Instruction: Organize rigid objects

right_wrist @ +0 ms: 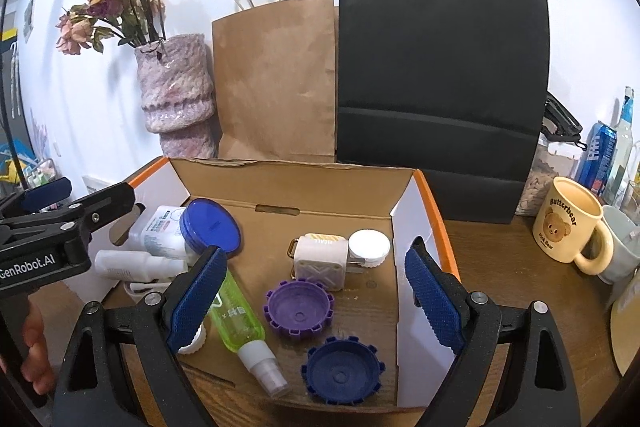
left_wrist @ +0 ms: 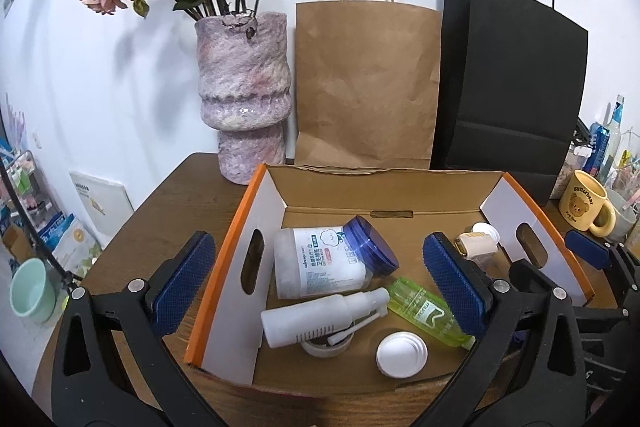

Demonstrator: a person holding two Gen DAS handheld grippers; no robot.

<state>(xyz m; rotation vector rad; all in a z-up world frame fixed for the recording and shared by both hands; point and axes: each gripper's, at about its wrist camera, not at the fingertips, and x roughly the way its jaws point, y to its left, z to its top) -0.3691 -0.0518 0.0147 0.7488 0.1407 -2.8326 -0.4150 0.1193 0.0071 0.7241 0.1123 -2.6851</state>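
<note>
An open cardboard box (left_wrist: 224, 267) (right_wrist: 424, 211) with orange edges holds several items. In the left wrist view I see a white jar with a blue lid (left_wrist: 320, 261), a white spray bottle (left_wrist: 320, 315), a green bottle (left_wrist: 424, 311) and a white cap (left_wrist: 401, 353). In the right wrist view I see the green bottle (right_wrist: 236, 319), a purple gear-shaped cap (right_wrist: 299, 307), a dark blue gear-shaped cap (right_wrist: 342, 371), a beige plug (right_wrist: 320, 259) and the blue-lidded jar (right_wrist: 208, 227). My left gripper (left_wrist: 316, 291) is open over the box's left wall. My right gripper (right_wrist: 316, 303) is open above the box's right half.
A pink vase (left_wrist: 244, 95) with dried roses, a brown paper bag (left_wrist: 364, 83) and a black paper bag (left_wrist: 508, 87) stand behind the box. A yellow bear mug (right_wrist: 572, 227), a grey cup and cans stand at the right. A green cup (left_wrist: 30, 291) is at far left.
</note>
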